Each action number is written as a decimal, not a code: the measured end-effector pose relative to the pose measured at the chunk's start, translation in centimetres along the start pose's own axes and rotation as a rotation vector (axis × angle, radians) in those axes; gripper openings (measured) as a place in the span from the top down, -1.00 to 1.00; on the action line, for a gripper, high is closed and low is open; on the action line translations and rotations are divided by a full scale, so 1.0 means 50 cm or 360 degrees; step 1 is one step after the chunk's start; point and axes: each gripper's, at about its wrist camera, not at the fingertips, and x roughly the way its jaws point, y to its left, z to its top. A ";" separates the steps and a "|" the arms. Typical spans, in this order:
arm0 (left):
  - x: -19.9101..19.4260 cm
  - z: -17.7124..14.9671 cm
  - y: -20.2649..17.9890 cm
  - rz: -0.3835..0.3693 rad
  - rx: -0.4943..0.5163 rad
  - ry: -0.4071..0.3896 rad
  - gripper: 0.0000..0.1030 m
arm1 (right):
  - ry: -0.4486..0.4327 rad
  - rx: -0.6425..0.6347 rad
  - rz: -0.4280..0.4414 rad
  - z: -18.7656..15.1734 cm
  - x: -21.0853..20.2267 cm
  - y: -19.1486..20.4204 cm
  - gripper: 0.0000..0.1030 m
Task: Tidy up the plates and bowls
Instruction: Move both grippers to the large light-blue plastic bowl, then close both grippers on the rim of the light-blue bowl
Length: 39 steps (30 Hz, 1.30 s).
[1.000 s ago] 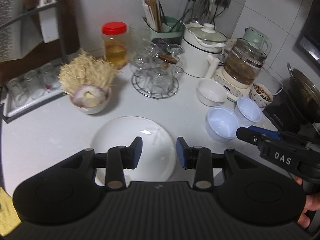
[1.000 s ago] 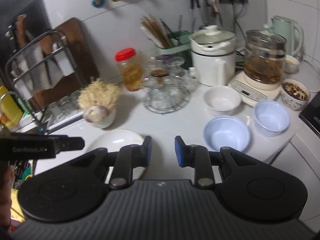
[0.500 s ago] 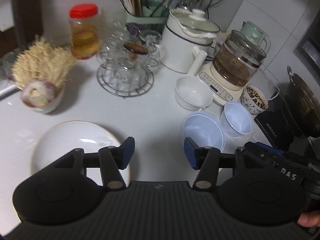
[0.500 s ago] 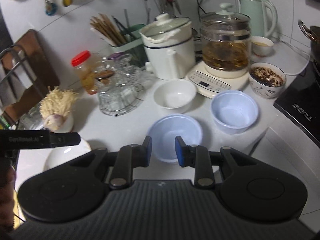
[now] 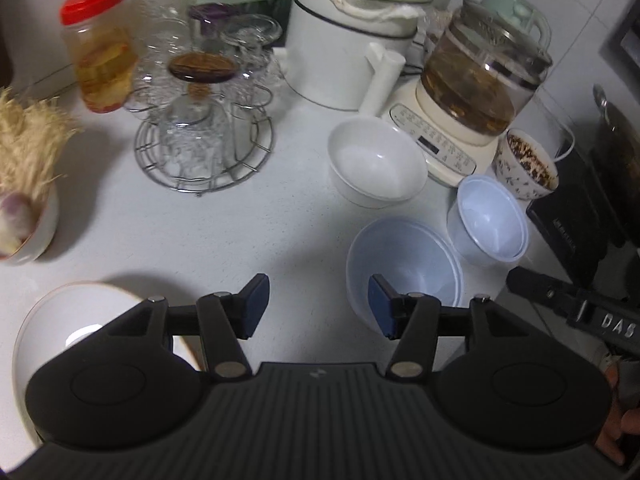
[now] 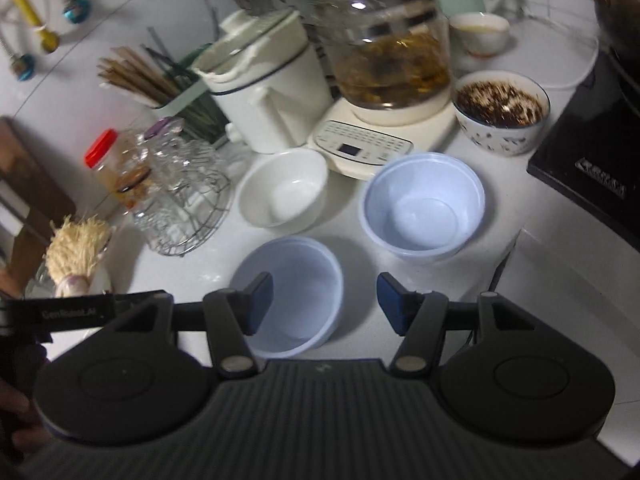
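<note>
A shallow pale-blue bowl (image 5: 404, 264) sits near the counter's front, with a deeper pale-blue bowl (image 5: 488, 220) to its right and a white bowl (image 5: 376, 164) behind it. A white plate (image 5: 80, 320) lies at the lower left, partly hidden by my left gripper (image 5: 318, 306). That gripper is open and holds nothing; its right pad overlaps the shallow bowl's near rim. My right gripper (image 6: 326, 302) hovers over the shallow blue bowl (image 6: 292, 280) with its jaws opening. The bowl's right rim shows between the fingers, untouched. The deeper blue bowl (image 6: 424, 204) and the white bowl (image 6: 284, 188) stand beyond it.
A wire rack of glasses (image 5: 204, 140), a red-lidded jar (image 5: 100, 48), a white pot (image 5: 348, 40) and a glass kettle (image 5: 480, 80) crowd the back. A patterned bowl of dark bits (image 5: 528, 164) and a black cooktop (image 6: 592, 160) stand right. A bowl of pale roots (image 5: 24, 184) is left.
Both grippers have moved right and down toward the blue bowls. The plate has slid to the left view's lower left. Both pairs of jaws stand wider, the right's only now.
</note>
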 end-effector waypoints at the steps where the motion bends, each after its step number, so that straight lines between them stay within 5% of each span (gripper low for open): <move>1: 0.012 0.003 -0.001 -0.0011 -0.0006 0.0019 -0.18 | 0.0010 0.0022 -0.0003 0.002 0.007 -0.008 -0.16; 11: 0.099 0.007 -0.005 -0.0145 -0.0152 0.0098 -0.14 | 0.0152 0.0179 0.0016 -0.003 0.066 -0.054 -0.02; 26: 0.169 -0.002 -0.009 -0.0212 -0.0197 0.0206 0.58 | 0.0339 0.0115 0.0136 -0.004 0.152 -0.031 0.55; 39: 0.126 0.000 0.021 -0.0147 -0.0188 0.0169 0.62 | 0.0363 0.0050 0.0250 -0.002 0.162 0.013 0.62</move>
